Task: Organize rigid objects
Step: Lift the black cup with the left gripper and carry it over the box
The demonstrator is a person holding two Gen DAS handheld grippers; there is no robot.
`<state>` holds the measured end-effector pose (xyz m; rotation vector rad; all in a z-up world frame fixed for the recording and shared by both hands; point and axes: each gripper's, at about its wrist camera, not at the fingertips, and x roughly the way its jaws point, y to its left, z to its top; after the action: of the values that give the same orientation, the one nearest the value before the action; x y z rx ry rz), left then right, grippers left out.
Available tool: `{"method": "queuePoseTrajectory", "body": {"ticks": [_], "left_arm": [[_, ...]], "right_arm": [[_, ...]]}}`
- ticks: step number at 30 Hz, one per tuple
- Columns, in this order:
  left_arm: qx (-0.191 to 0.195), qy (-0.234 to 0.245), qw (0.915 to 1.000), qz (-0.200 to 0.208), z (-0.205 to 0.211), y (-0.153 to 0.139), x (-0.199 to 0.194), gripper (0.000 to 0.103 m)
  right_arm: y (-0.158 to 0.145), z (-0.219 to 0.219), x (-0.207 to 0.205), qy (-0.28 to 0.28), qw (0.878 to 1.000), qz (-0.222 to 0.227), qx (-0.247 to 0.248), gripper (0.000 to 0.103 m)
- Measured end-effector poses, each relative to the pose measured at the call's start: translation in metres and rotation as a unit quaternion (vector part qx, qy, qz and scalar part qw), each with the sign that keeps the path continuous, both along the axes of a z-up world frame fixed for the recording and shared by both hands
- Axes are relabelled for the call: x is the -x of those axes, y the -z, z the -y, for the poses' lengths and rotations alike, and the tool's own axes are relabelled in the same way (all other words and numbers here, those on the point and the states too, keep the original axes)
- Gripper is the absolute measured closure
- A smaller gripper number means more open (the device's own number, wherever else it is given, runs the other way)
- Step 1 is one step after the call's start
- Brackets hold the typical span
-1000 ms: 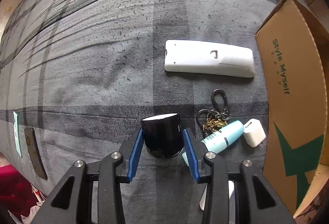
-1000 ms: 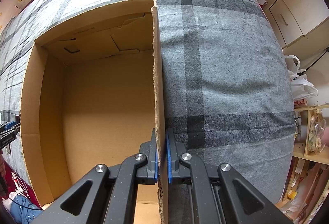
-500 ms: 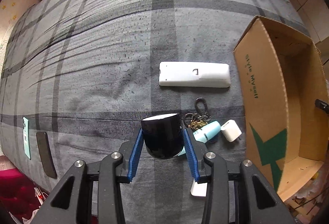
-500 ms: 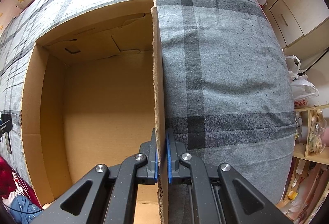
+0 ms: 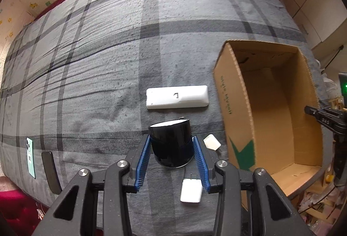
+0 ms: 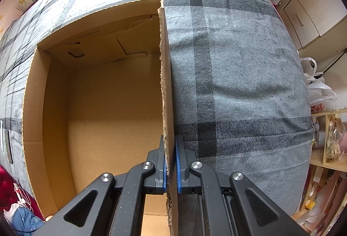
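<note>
Phones: two lay at the left edge of the bed (image 5: 108,62), one green (image 5: 30,157), one dark (image 5: 51,172); neither was touched.
Left gripper (image 5: 172,159): blue pads closed on the black jar (image 5: 171,142); over the last second the jar rose clear of the cover and swung right, so more of the box came into view.
Remote (image 5: 176,97): white, flat on the cover beyond the jar; untouched.
Small items: two white pieces (image 5: 212,141) (image 5: 192,191) lay below the jar; the tube and keys seen a second ago were now hidden behind it.
Box (image 5: 238,119): open, inside bare; jar not yet over it.
Right gripper (image 6: 170,162): clamped on the box wall (image 6: 166,84), unchanged; it steadied the box.
Judgement: carry phase; next, jar over the rim, then release.
</note>
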<state>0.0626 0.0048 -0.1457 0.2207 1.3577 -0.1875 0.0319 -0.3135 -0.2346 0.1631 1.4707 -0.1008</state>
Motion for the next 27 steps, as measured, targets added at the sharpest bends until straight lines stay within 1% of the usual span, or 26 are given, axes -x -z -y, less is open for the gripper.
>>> {"method": "queuePoseTrajectory", "body": {"ticks": [6, 13, 21, 27], "left_arm": [[0.012, 0.031, 0.9994, 0.014, 0.027, -0.016, 0.001, 0.059], [0.022, 0.067, 0.9974, 0.016, 0.060, -0.016, 0.003, 0.059], [0.028, 0.124, 0.9919, 0.010, 0.105, 0.000, 0.007, 0.059], [0.028, 0.147, 0.9888, -0.004, 0.128, 0.018, 0.008, 0.059]], "right_arm": [[0.000, 0.000, 0.000, 0.002, 1.000, 0.000, -0.001, 0.098], [0.000, 0.001, 0.000, 0.008, 1.000, 0.000, -0.003, 0.098], [0.001, 0.002, 0.001, 0.012, 1.000, 0.002, -0.006, 0.097], [0.001, 0.003, 0.001, 0.015, 1.000, 0.003, -0.011, 0.097]]}}
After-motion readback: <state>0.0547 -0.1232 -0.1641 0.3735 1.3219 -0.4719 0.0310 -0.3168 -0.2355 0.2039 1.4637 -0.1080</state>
